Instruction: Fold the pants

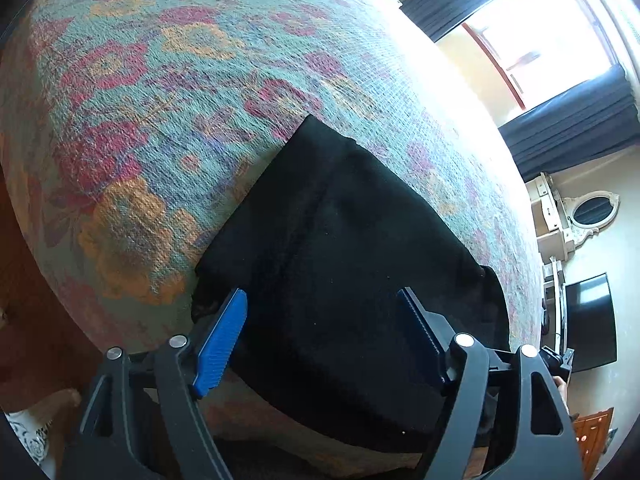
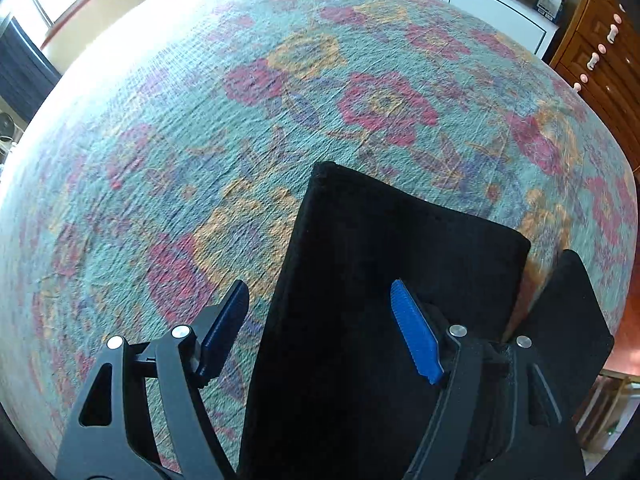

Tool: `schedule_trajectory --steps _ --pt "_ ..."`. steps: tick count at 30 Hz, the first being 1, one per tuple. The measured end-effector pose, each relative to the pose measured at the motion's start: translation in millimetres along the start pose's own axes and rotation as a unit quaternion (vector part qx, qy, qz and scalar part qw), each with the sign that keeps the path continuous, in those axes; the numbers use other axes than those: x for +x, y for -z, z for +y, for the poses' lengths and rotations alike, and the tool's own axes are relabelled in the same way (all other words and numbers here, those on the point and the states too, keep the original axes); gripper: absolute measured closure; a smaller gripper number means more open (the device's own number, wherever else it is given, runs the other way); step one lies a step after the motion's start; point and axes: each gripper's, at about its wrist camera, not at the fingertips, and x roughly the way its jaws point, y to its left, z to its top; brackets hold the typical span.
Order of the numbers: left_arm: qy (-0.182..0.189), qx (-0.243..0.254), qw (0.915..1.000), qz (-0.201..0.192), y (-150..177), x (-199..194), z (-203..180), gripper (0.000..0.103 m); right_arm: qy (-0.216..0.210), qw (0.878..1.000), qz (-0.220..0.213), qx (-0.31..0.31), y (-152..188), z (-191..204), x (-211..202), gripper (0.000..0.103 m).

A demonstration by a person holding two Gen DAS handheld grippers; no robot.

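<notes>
Folded black fabric pants (image 1: 344, 264) lay flat on the floral woven bedspread (image 1: 160, 112).
Left gripper (image 1: 324, 332) and right gripper (image 2: 320, 328) hovered above them, jaws apart, holding nothing.

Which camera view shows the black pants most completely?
The left wrist view: the folded black pants show three edges on the floral bedspread. The right wrist view shows them narrower, running out of frame at the bottom.

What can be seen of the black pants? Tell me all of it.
The black pants are dark, soft-looking fabric, folded into a flat layered rectangle. They lie on the floral bedspread near its edge. A seam line runs along them. Both the left gripper and right gripper hang open above, gripping nothing.
</notes>
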Motion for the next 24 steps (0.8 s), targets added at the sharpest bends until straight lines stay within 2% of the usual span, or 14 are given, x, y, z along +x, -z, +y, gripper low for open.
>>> schedule_trajectory --steps 2,4,6,8,9,11,14,16,19,20,21,23,24 --pt "-0.002 0.002 1.0000 0.001 0.3 2.6 -1.8 0.028 0.007 1.000 0.002 -0.002 -0.3 -0.3 6.3 0.039" --pt "-0.001 0.002 1.0000 0.000 0.5 3.3 -1.8 0.027 -0.009 1.000 -0.008 -0.004 -0.2 -5.6 2.9 0.079" --pt "-0.001 0.007 1.0000 0.000 1.4 3.9 -4.0 0.025 -0.068 0.998 -0.014 0.007 2.1 -24.3 -11.8 0.091" --pt "-0.001 0.012 0.9999 0.000 2.4 3.8 -5.0 0.025 -0.137 0.989 -0.042 0.028 10.2 -53.8 -37.4 0.093" --pt "-0.002 0.012 0.9999 0.000 2.7 3.3 -5.1 0.025 -0.173 0.982 -0.059 0.042 17.2 -72.8 -51.9 0.097" --pt "-0.001 0.009 1.0000 0.000 -0.8 3.6 -6.1 0.025 -0.229 0.966 -0.089 0.076 33.4 -117.4 -75.2 0.097" --pt "0.000 0.004 1.0000 0.000 -1.2 2.8 -4.8 0.025 -0.258 0.953 -0.113 0.115 69.1 -183.4 -93.8 0.097" --pt "-0.002 0.004 1.0000 0.000 -1.1 3.3 -5.0 0.025 -0.268 0.945 -0.105 0.155 97.5 -229.3 -85.5 0.097" --pt "-0.010 0.011 0.9999 0.000 -1.7 3.5 -5.2 0.025 -0.282 0.934 -0.057 0.213 127.0 -273.5 -51.5 0.097" --pt "-0.014 0.014 0.9998 0.000 -1.8 3.5 -5.8 0.025 -0.297 0.925 -0.039 0.233 131.7 -283.2 -35.1 0.096" --pt "-0.018 0.016 0.9997 0.000 -1.4 3.4 -7.1 0.025 -0.322 0.911 -0.028 0.254 137.3 -290.1 -20.7 0.096" --pt "-0.024 0.014 0.9996 0.002 0.7 2.3 -10.2 0.025 -0.362 0.884 -0.041 0.293 143.9 -302.2 -7.4 0.095" --pt "-0.025 0.012 0.9996 0.003 1.8 1.1 -10.4 0.025 -0.368 0.879 -0.050 0.300 145.2 -305.5 -6.2 0.092"
